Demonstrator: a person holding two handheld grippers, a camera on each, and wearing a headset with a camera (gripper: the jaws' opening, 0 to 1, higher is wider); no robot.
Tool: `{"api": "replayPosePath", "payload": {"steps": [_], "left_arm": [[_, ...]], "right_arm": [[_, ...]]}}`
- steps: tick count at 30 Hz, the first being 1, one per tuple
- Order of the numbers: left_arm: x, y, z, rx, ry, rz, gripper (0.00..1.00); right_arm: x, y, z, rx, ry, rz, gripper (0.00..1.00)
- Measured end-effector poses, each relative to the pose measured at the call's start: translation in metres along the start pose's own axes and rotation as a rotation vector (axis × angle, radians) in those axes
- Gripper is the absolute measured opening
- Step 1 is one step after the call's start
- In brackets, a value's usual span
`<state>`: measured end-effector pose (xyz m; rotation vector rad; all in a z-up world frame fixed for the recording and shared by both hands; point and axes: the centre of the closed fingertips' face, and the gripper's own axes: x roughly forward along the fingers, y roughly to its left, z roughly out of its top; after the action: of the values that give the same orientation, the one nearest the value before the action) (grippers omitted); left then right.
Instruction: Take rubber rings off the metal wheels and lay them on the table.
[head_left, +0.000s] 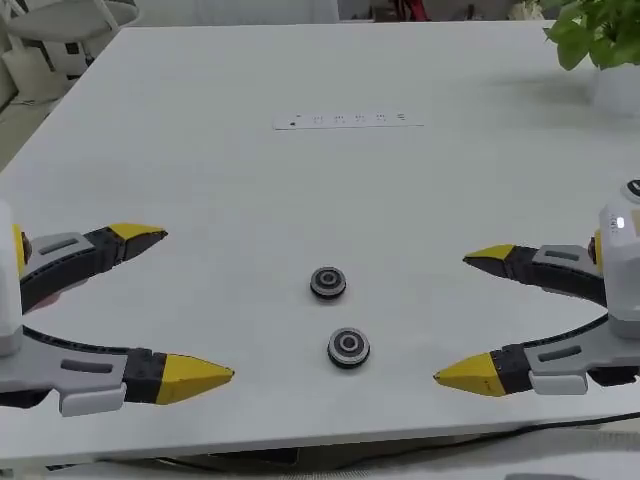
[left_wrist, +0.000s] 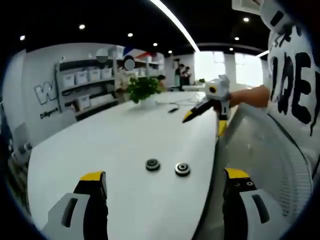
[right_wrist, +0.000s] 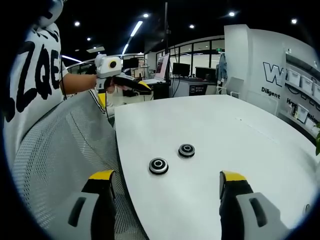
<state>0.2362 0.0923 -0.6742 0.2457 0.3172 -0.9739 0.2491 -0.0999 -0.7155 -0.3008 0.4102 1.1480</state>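
Both wheels are sitting flat near the middle of the counter (head_left: 300, 190), close to its near edge: the far wheel (head_left: 328, 283) and the near wheel (head_left: 348, 347), just beside each other but not touching. Each is wearing what looks like its rubber ring (head_left: 332, 349), so nothing is lying loose on the counter yet. The left gripper (head_left: 198, 305) and the right gripper (head_left: 450, 318) are hovering well apart on either side of the pair, fingers spread wide and gripping nothing.

The main risk is coming from the shapes. The wheels are small, round and low, and the counter is smooth and matte white, so a push from one finger alone is likely to send a wheel skating or, if tipped on edge, rolling toward the near edge and off. The yellow fingertips are tapering to hard points (good for prying, poor for holding a round rim), so a pinch off centre may be squirting the wheel sideways. A stretched ring could also snap free and jump away.

The wheels are showing a pale metallic hub with a dark centre hole inside a dark outer band. That band is looking duller than the metal.
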Motion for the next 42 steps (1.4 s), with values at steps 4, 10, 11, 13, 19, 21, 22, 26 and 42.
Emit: {"api": "replayPosePath", "payload": {"steps": [4, 10, 11, 13, 19, 21, 22, 26, 42], "left_arm": [[0.001, 0.000, 0.000, 0.003, 0.001, -0.005, 0.97], [0.001, -0.001, 0.000, 0.002, 0.000, -0.007, 0.96], [0.001, -0.001, 0.000, 0.002, 0.001, -0.008, 0.96], [0.000, -0.001, 0.001, 0.003, -0.003, -0.006, 0.96], [0.001, 0.000, 0.000, 0.004, 0.001, -0.006, 0.95], [0.001, 0.000, 0.000, 0.006, 0.002, -0.007, 0.95], [0.002, 0.000, 0.001, 0.007, 0.000, -0.008, 0.95], [0.004, 0.001, 0.004, 0.014, -0.001, -0.008, 0.94], [0.015, 0.003, 0.014, 0.040, -0.013, -0.035, 0.87]], "right_arm": [[-0.001, -0.001, 0.000, -0.002, 0.000, -0.004, 0.82], [-0.001, 0.000, 0.000, 0.002, -0.002, -0.002, 0.81], [-0.001, 0.000, 0.000, 0.002, -0.001, 0.000, 0.80], [0.000, 0.000, 0.000, 0.001, -0.002, 0.002, 0.80], [0.002, -0.001, 0.002, -0.004, -0.006, 0.007, 0.79], [0.003, -0.002, 0.003, -0.006, -0.008, 0.009, 0.79], [0.004, -0.002, 0.003, -0.008, -0.008, 0.010, 0.78], [0.005, -0.004, 0.006, -0.017, -0.011, 0.010, 0.78], [0.015, -0.011, 0.015, -0.027, -0.031, 0.027, 0.73]]}}
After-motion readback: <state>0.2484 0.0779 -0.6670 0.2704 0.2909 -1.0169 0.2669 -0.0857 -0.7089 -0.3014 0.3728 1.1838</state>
